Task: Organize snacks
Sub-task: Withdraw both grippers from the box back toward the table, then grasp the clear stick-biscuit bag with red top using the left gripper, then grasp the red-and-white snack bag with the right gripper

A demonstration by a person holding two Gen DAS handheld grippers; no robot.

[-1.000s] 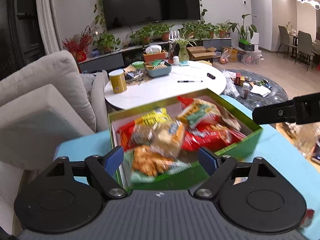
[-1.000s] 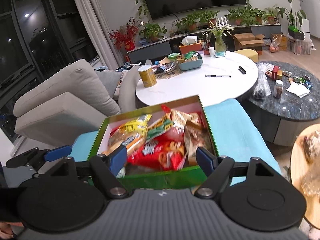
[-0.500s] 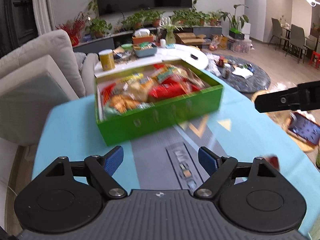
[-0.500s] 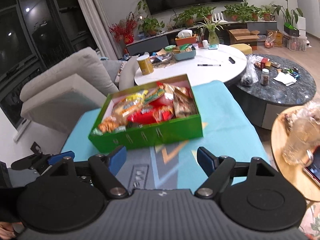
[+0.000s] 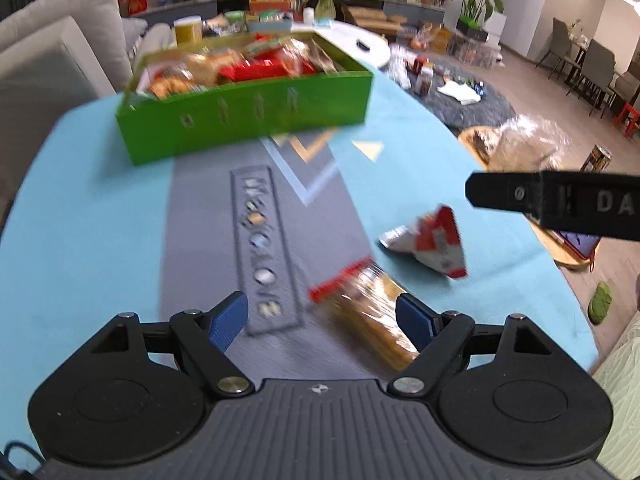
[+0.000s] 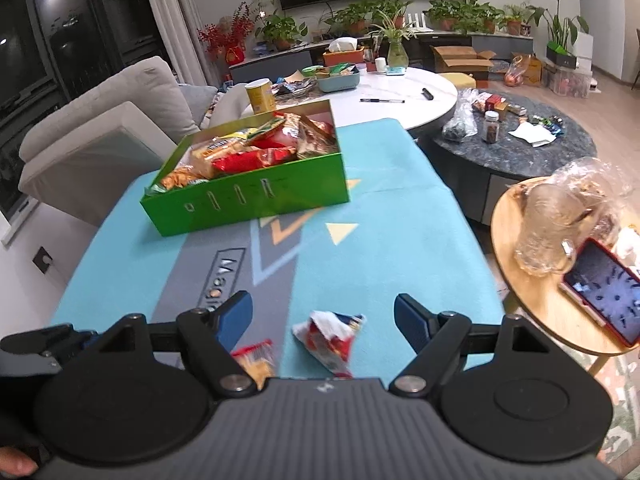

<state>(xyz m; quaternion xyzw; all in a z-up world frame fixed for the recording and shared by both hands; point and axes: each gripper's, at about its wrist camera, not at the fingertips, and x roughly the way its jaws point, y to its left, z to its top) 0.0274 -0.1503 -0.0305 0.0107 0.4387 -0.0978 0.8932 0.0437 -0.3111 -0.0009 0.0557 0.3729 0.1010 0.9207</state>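
Two snack packets lie loose on the blue mat (image 6: 400, 208), well apart from the green box (image 6: 248, 196), which stands at twelve o'clock on the mat and is already heaped with packets. The clear, red-topped packet (image 5: 368, 312) sits just inside the right finger of the left gripper (image 5: 322, 322); the crumpled red-and-white packet (image 6: 330, 338) lies between the fingers of the right gripper (image 6: 323, 322), toward six o'clock on the mat. Both pairs of jaws stand apart, pressing on nothing. By appearance most of the sorting is done; these two packets remain to be boxed. Legible writing: "Magic" begins the mat's printed strip; packet labels are too blurred to read.
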